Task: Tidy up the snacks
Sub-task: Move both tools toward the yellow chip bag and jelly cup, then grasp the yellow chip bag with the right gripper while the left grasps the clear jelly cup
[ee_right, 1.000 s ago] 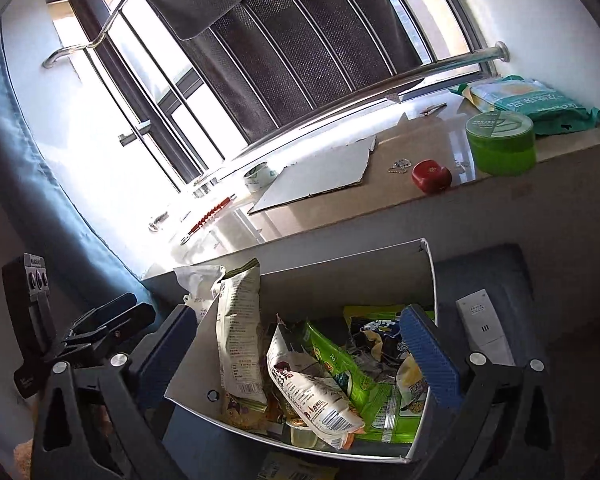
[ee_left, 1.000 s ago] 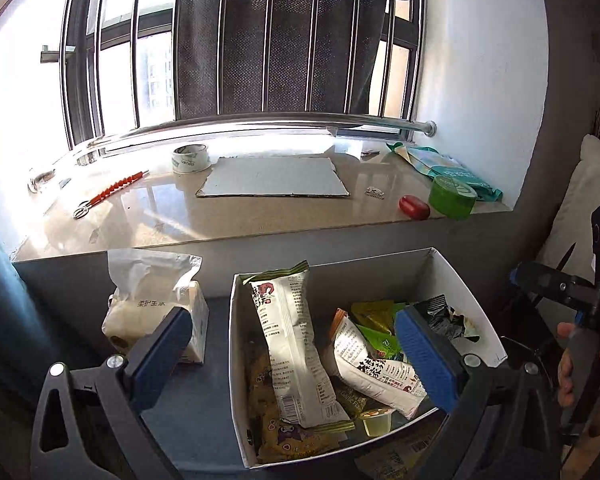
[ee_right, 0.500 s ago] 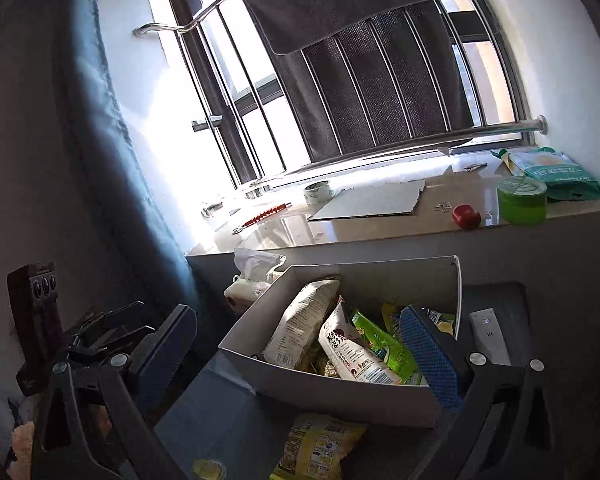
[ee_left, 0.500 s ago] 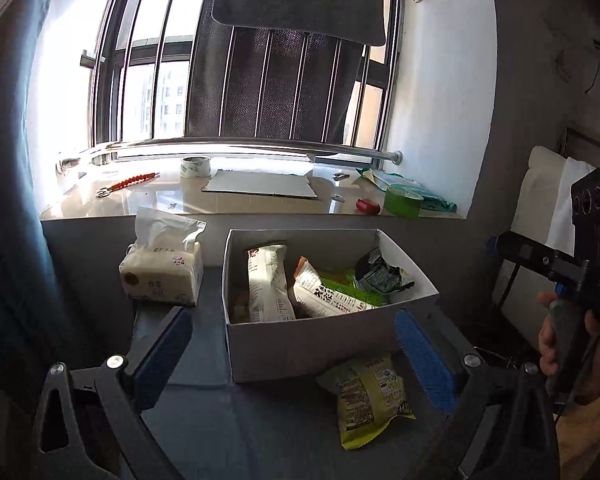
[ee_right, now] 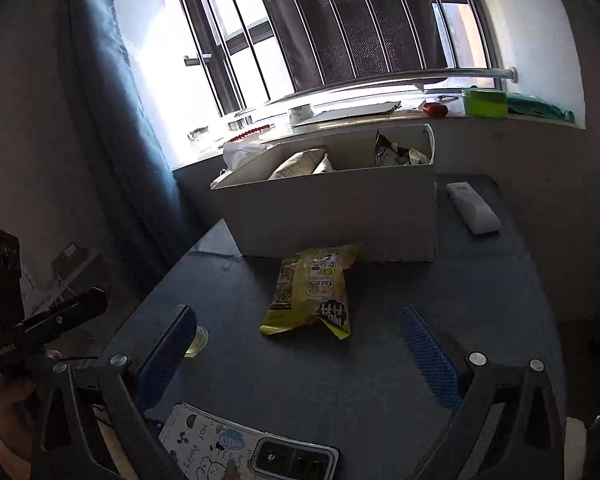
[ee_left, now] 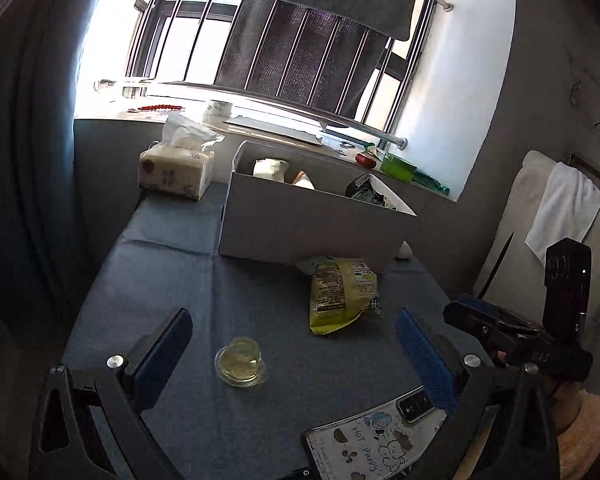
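A white cardboard box (ee_left: pixel 300 224) (ee_right: pixel 340 216) holding several snack packets stands at the far side of the blue table. A yellow snack bag (ee_left: pixel 342 294) (ee_right: pixel 310 292) lies flat on the table just in front of the box. A small clear jelly cup (ee_left: pixel 241 362) (ee_right: pixel 196 342) sits on the table nearer me, left of the bag. My left gripper (ee_left: pixel 292 344) is open and empty, with the jelly cup between its fingers' line. My right gripper (ee_right: pixel 300 344) is open and empty, facing the yellow bag.
A tissue pack (ee_left: pixel 176 166) stands left of the box. A white remote (ee_right: pixel 474 208) lies right of it. A phone in a cartoon case (ee_left: pixel 372 440) (ee_right: pixel 244 452) lies at the near table edge. The windowsill behind holds tape, cardboard and a green tub (ee_right: pixel 484 104).
Both grippers have pulled back and away from the box. The table in front of it, with the yellow bag, jelly cup and phone, has come into view.
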`<state>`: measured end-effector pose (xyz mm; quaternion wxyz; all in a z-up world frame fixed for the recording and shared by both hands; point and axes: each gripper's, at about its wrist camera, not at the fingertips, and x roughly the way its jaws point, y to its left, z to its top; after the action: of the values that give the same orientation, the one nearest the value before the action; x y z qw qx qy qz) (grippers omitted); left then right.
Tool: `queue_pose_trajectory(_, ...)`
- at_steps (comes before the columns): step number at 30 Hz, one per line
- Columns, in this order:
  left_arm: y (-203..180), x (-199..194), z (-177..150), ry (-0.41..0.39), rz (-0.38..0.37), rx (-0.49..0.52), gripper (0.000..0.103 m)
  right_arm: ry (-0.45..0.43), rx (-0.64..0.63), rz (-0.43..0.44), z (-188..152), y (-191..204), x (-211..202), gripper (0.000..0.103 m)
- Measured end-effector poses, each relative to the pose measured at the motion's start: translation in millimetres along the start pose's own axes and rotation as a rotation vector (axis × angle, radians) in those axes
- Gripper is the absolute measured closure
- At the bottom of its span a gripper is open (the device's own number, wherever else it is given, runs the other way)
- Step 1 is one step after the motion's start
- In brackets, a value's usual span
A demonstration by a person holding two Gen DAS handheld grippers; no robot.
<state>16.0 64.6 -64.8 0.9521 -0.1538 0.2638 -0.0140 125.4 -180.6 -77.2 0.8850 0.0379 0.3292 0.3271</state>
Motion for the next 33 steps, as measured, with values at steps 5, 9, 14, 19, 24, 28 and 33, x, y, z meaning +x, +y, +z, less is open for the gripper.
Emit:
queue_pose_trajectory(5, 5, -11, 3, -0.025, -0.021, -0.021, 0.0, 0.002, 0.005, -0.005, 2, 3, 4, 0.0)
queue_pose_trajectory(9, 9, -14, 0, -0.035, -0.019, -0.023, 0.0, 0.029, -0.027, -0.029, 7, 6, 23, 0.0)
queue_pose_trajectory(14, 14, -11, -5, -0.013, 0.0, -0.025, 0.0, 0.127, -0.052, -0.082, 17, 4, 74, 0.0)
queue_pose_trajectory(19, 19, -9, -12, 0.015, 0.016, -0.025, 0.0, 0.193, -0.05, -0.109, 30, 7, 120, 0.0)
queue_pose_trajectory(24, 25, -9, -18, 0.029, 0.024, -0.032, 0.0, 0.31, 0.019, -0.032, 30, -7, 156, 0.011)
queue_pose_trajectory(28, 30, -2, -23, 0.055, 0.04, -0.043, 0.0, 0.296, 0.057, 0.013, 23, -14, 148, 0.057)
queue_pose_trajectory(33, 29, 16, -28, 0.12, 0.052, -0.013, 0.0, 0.221, 0.111, 0.1, 21, -18, 113, 0.057)
